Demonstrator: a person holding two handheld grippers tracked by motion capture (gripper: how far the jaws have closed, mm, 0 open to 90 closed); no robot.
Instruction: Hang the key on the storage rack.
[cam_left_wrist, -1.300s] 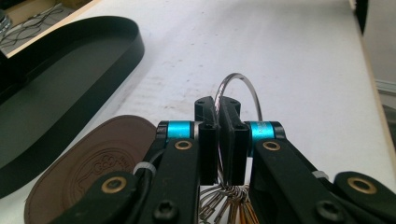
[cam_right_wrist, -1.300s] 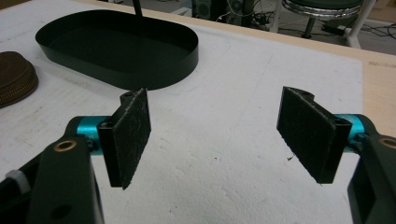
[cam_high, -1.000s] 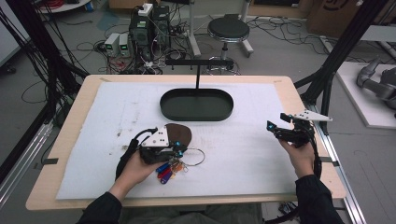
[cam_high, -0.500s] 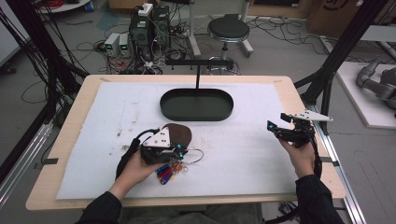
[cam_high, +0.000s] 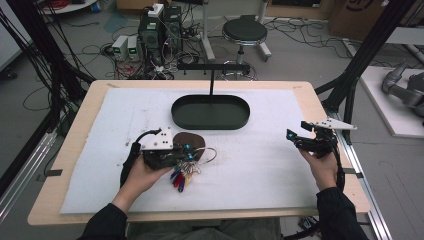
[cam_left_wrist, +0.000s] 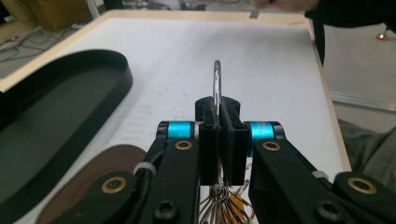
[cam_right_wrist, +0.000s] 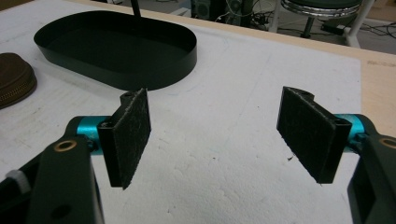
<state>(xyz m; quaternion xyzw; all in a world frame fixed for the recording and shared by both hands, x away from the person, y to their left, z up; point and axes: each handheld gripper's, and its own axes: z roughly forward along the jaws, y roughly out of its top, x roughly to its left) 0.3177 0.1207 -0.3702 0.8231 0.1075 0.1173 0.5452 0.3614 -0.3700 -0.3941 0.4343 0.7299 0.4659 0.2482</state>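
One bunch of keys (cam_high: 186, 172), one brown pouch (cam_high: 192, 141), one black tray (cam_high: 210, 112), two tools.

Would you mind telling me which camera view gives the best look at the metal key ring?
The left gripper view: the key ring stands edge-on, pinched between the shut left claw, with keys hanging below. The high view shows the ring as a thin loop beside that claw above the coloured keys. The right gripper view looks at the black tray.

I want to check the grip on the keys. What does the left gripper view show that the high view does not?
Left gripper view alone: the fingers pressed shut on the key ring. High view alone: the left gripper whole, keys hanging beneath it, and the open right gripper apart from them. Both: the black tray, brown pouch and white mat.
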